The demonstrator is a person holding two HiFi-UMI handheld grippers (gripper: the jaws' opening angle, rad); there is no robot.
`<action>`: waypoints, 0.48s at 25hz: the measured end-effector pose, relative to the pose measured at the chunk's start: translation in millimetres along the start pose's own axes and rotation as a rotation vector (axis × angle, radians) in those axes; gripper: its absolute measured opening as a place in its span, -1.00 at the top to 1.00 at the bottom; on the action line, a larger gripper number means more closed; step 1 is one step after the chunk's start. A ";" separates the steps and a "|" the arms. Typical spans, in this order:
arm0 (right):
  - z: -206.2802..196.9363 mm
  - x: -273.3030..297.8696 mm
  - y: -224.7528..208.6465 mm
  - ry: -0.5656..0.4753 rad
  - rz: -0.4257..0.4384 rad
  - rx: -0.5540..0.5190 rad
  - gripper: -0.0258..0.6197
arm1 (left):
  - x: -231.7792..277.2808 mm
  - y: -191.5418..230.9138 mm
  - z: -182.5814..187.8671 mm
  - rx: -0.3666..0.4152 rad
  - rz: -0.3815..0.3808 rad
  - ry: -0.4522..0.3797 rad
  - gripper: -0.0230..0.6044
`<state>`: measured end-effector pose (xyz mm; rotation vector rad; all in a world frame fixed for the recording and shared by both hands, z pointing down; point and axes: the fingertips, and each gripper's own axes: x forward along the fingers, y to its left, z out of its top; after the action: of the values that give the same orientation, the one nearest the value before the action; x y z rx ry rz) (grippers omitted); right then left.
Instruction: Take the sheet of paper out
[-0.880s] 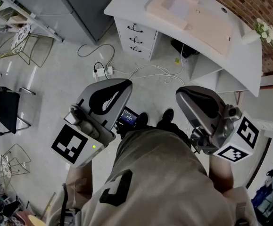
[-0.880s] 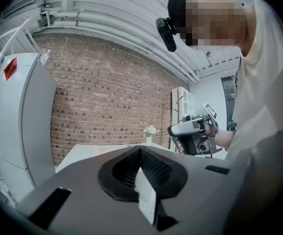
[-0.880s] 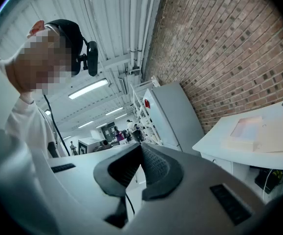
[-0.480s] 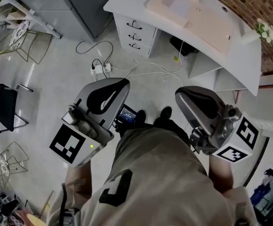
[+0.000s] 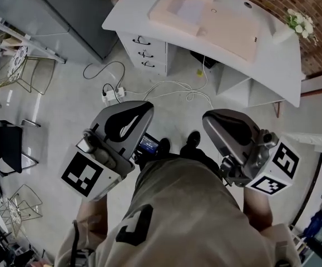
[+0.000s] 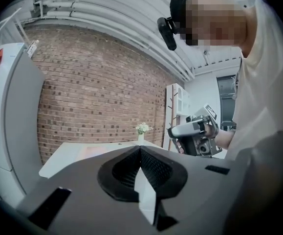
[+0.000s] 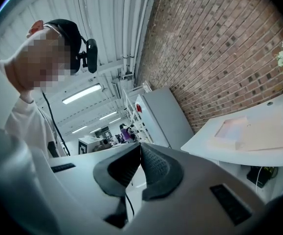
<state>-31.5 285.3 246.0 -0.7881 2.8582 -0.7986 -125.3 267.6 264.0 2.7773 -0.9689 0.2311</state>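
Grey floor fills the head view; a white desk [image 5: 272, 54] at top carries the sheet of paper [image 5: 191, 7], well apart from left gripper [image 5: 144, 109] and right gripper [image 5: 211, 120] at centre. Left gripper view: jaws together, empty. Right gripper view: same

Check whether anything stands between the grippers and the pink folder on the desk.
Nothing visible does. The left gripper and right gripper are shut, empty and close to the person's body, apart from the desk. Only floor with white cables lies between, and the pink folder lies uncovered.
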 end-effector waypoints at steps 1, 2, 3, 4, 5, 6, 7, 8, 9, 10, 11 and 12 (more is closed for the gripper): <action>1.5 -5.9 -6.2 -0.002 -0.001 0.006 0.84 | 8.4 -4.1 1.4 0.004 -0.005 0.004 0.88; 3.3 -12.5 -12.4 -0.002 -0.002 0.013 0.84 | 17.4 -8.8 2.8 0.006 -0.010 0.010 0.88; 6.2 -19.2 -18.5 -0.003 -0.001 0.019 0.84 | 26.8 -13.5 4.9 0.009 -0.015 0.016 0.88; 10.2 -25.9 -24.4 -0.008 0.004 0.022 0.84 | 36.4 -17.7 8.1 0.013 -0.018 0.021 0.88; 15.2 -32.0 -30.0 -0.016 0.011 0.022 0.84 | 45.7 -20.9 12.6 0.020 -0.020 0.023 0.88; 20.2 -37.8 -35.4 -0.023 0.021 0.022 0.84 | 54.2 -23.7 17.3 0.029 -0.019 0.023 0.88; 24.0 -43.4 -40.6 -0.029 0.030 0.022 0.84 | 61.9 -26.4 20.9 0.037 -0.018 0.023 0.88; 26.2 -49.0 -45.8 -0.032 0.037 0.024 0.84 | 69.2 -29.5 23.0 0.044 -0.016 0.023 0.88; 27.0 -54.2 -51.1 -0.033 0.044 0.028 0.84 | 76.3 -33.0 24.2 0.049 -0.015 0.024 0.88; 27.2 -59.0 -56.5 -0.035 0.049 0.034 0.84 | 83.5 -37.0 25.2 0.055 -0.014 0.025 0.88; 27.6 -63.5 -61.9 -0.036 0.055 0.040 0.84 | 90.6 -41.6 26.4 0.062 -0.014 0.025 0.88; 28.8 -68.2 -67.0 -0.038 0.061 0.048 0.84 | 97.7 -46.8 28.0 0.070 -0.017 0.026 0.88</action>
<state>64.0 256.6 250.2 -0.6990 2.8038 -0.8312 -17.9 238.7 251.2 2.8369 -0.9485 0.3042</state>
